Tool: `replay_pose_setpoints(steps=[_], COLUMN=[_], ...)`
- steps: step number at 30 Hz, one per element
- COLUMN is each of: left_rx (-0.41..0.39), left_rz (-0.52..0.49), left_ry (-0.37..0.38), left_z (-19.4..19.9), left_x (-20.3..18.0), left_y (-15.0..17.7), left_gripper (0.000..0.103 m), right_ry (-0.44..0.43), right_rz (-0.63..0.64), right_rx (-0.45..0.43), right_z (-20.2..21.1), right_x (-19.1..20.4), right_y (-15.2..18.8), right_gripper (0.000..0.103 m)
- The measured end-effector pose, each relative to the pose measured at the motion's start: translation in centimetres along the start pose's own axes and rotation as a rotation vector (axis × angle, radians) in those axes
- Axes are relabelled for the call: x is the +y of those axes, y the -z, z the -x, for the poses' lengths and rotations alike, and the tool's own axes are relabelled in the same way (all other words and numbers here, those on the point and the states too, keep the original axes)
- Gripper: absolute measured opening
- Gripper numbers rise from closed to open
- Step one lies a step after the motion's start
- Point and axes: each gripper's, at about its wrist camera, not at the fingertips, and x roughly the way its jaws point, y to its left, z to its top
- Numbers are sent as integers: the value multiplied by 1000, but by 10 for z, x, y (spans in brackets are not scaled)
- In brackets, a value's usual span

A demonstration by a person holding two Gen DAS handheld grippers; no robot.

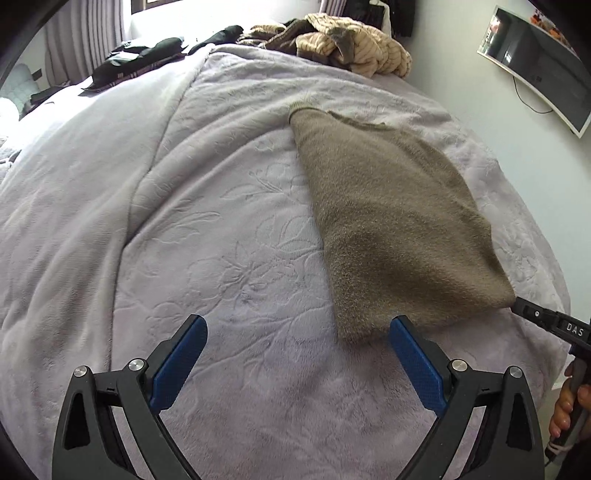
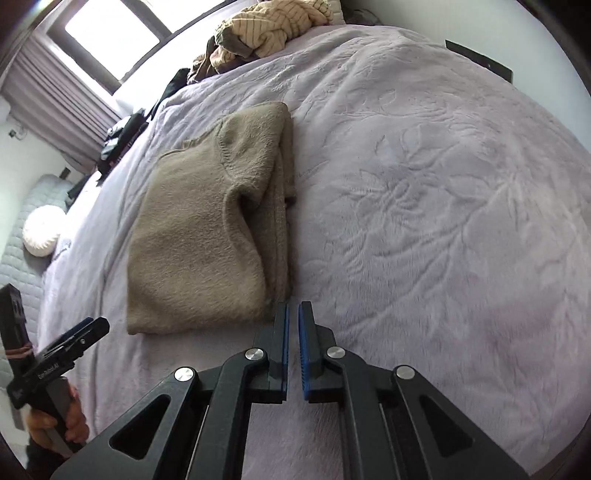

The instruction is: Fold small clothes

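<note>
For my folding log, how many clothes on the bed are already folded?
1: the brown sweater, folded flat on the lilac blanket. The striped pile and dark clothes at the far edge lie loose; more may be hidden.

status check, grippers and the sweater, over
Left gripper open, empty, near sweater's corner. Right gripper shut, nothing visible between fingers. Tan sweater folded flat on lilac blanket. Nothing in the way.

I saw a bed point(image 2: 424, 155) under lilac embossed bedding, a bright curtained window point(image 2: 110, 33), pale walls, and a wall-mounted screen point(image 1: 535, 62).
</note>
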Motion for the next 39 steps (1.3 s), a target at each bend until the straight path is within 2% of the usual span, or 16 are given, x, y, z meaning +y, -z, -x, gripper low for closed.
replay_pose_setpoints(steps=[10, 12, 14, 15, 22, 26, 28, 31, 36, 39], left_rx=[-32, -46, -55, -55, -66, -106, -115, -113, -68, -36], left_rz=[21, 17, 22, 30, 143, 192, 184, 185, 207, 238], left_ry=[-3, -16, -28, -33, -4, 25, 13, -13, -5, 7], left_z=[17, 21, 25, 27, 32, 39, 42, 45, 36, 28], left_x=[2, 2, 5, 6, 22, 26, 25, 25, 30, 33], left_y=[15, 19, 23, 25, 41, 47, 48, 47, 47, 52], left_gripper=[100, 100, 100, 100, 102, 102, 102, 102, 102, 102], right_ry=[-67, -78, -76, -76, -97, -110, -129, -149, -245, -264], right_rz=[-5, -5, 7, 17, 51, 74, 93, 116, 63, 49], right_rx=[22, 28, 27, 26, 80, 102, 70, -4, 50, 95], right_z=[14, 14, 16, 16, 4, -2, -1, 5, -3, -11], right_x=[21, 25, 31, 34, 45, 55, 61, 68, 64, 61], right_y=[9, 9, 11, 12, 15, 15, 14, 12, 10, 9], right_gripper=[10, 21, 51, 56, 59, 79, 86, 88, 89, 89])
